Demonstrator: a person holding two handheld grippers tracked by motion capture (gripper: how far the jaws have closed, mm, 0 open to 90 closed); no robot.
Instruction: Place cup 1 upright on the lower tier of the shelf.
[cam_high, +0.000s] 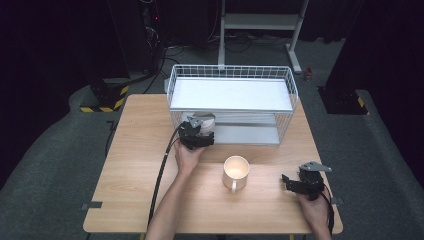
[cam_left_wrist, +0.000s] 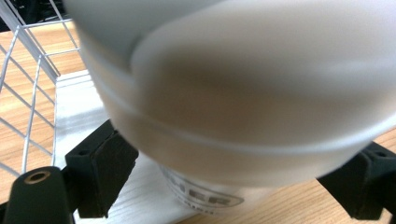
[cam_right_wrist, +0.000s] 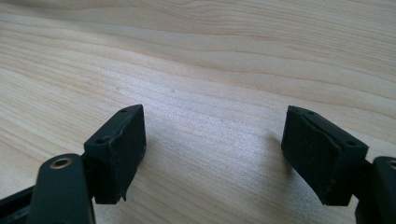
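From above: reaching with the left gripper (cam_high: 195, 126) to the front of the wire rack's (cam_high: 232, 70) lower shelf, likely to place something there. Right gripper (cam_high: 287, 181) parked on the table (cam_high: 140, 165), near a mug (cam_high: 236, 170).

Along the left gripper, the close detail: straddling a blurred white cup (cam_left_wrist: 243, 93) over the shelf board (cam_left_wrist: 74, 107). Pinching or merely flanking, cannot tell.

Along the right gripper: spread wide over bare wood, idle.

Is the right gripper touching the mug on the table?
Apart. The high view shows bare tabletop between the right gripper and the mug; the right gripper view shows its jaws open over bare wood.
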